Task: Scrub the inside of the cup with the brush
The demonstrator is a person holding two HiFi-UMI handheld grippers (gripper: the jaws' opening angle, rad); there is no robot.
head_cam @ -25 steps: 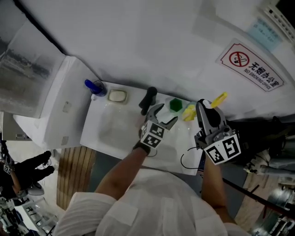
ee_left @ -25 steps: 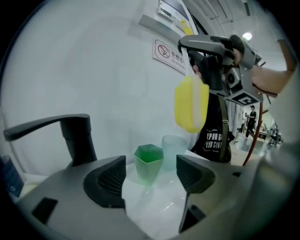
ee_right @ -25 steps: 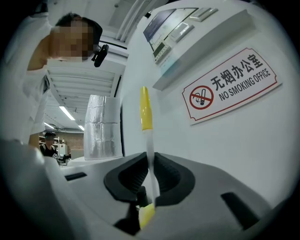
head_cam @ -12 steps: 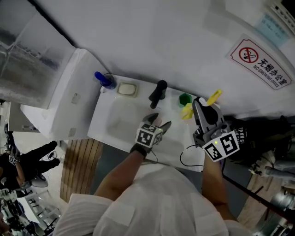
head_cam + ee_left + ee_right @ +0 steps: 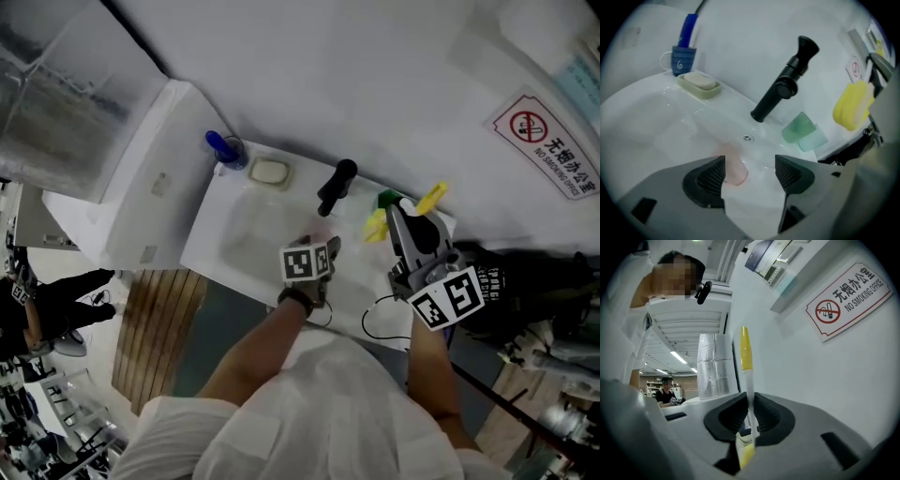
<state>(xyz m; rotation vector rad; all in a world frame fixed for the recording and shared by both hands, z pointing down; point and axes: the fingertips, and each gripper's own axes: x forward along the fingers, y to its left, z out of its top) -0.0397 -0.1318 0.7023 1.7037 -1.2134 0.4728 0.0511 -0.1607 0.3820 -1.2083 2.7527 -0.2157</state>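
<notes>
A pale pink translucent cup (image 5: pixel 734 169) lies on its side in the white sink basin (image 5: pixel 656 126). My left gripper (image 5: pixel 749 174) hangs low over it, open. The cup's end sits just inside the left pad (image 5: pixel 710 176), and nothing presses on it. In the head view the left gripper (image 5: pixel 319 244) points down into the sink (image 5: pixel 234 234). My right gripper (image 5: pixel 401 217) is raised at the sink's right end, shut on the thin stem of the brush (image 5: pixel 746 350). The brush's yellow handle (image 5: pixel 433 197) sticks up, and its yellow sponge head (image 5: pixel 852 105) hangs on the sink side.
A black faucet (image 5: pixel 785 84) rises behind the drain (image 5: pixel 747 138). A soap dish (image 5: pixel 698 83) and a blue mug (image 5: pixel 683 58) stand at the back left rim. A green cup (image 5: pixel 799 126) and a pale blue one (image 5: pixel 814 139) lie at the right. A no-smoking sign (image 5: pixel 548 145) hangs on the wall.
My left gripper has dropped from beside the faucet down into the basin, over the pink cup, with its jaws a little narrower. The right gripper has kept the brush raised in place.
</notes>
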